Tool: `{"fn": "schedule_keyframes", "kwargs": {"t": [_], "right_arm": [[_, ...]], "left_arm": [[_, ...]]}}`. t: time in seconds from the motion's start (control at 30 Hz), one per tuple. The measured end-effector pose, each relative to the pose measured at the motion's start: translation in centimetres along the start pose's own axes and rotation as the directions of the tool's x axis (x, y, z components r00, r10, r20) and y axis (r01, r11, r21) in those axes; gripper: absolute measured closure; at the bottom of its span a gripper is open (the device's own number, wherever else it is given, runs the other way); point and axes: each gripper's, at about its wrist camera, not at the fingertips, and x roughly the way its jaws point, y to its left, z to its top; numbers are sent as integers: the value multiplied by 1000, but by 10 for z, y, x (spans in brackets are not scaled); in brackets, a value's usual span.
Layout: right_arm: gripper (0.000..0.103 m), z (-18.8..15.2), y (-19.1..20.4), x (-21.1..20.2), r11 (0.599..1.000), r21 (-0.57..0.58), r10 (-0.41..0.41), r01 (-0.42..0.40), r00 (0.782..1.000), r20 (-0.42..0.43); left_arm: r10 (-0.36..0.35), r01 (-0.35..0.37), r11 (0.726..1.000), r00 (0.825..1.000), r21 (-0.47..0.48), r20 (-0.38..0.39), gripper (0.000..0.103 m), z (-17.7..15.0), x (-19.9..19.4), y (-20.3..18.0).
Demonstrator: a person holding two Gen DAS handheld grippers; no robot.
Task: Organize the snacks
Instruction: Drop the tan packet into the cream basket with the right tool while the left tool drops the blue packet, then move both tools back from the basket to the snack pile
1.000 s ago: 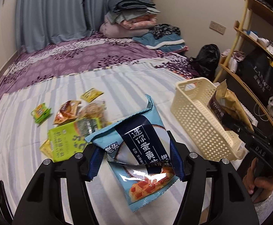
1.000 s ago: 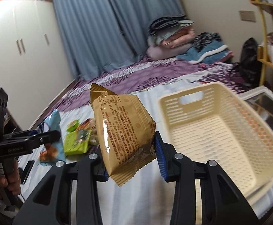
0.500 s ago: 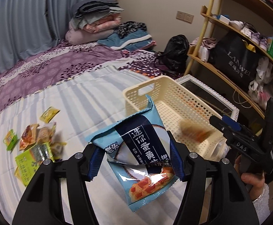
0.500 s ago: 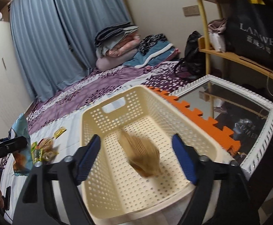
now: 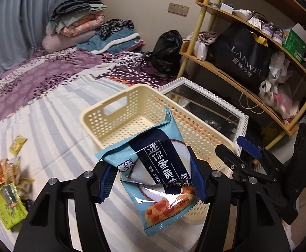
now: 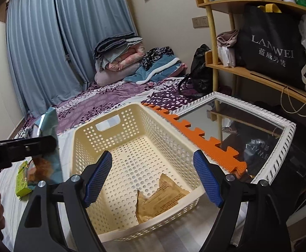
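My left gripper [image 5: 153, 178] is shut on a light blue snack bag with a dark navy band [image 5: 159, 168] and holds it above the near rim of the cream perforated basket [image 5: 102, 113]. My right gripper [image 6: 153, 178] is open and empty over the basket [image 6: 131, 147]. A tan snack bag [image 6: 161, 197] lies inside the basket at its near end. The left gripper with the blue bag [image 6: 47, 147] shows at the left of the right wrist view. The right gripper [image 5: 237, 153] shows at the right of the left wrist view.
Several loose snack packets [image 5: 8, 189] lie on the striped bedsheet [image 5: 47, 126] to the left. A framed mirror [image 6: 258, 130] and an orange foam mat [image 6: 195, 134] lie right of the basket. Wooden shelves with a black bag [image 6: 272, 52] stand on the right.
My right gripper opened and dropped the tan bag, which now lies still in the basket. My left gripper carried the blue bag rightward over the basket's near rim.
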Motion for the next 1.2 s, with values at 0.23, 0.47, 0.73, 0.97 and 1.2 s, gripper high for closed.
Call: {"fn": "schedule_keyframes", "kwargs": {"t": [0.23,0.47,0.73,0.97,1.2], "right_arm": [[23,-2,-13,-4,999,30,-37,37,999,4],[23,-1,-21,-6,996,57,-67,66,998,7],[23,2,-16,-4,996,61,-65,65,998,9],[23,6,1,-4,998,33,-47,47,999,16],[23,8,15,-3,999,16,-29,29,999,16]], "left_arm": [[-41,42,999,999,26,-32,40,2,27,-16],[-44,45,999,998,25,-34,10,4,39,-23],[35,-34,999,999,38,-17,9,8,35,-14],[79,-80,996,997,48,17,5,11,23,-4],[124,-125,991,992,35,34,5,10,13,10]]}}
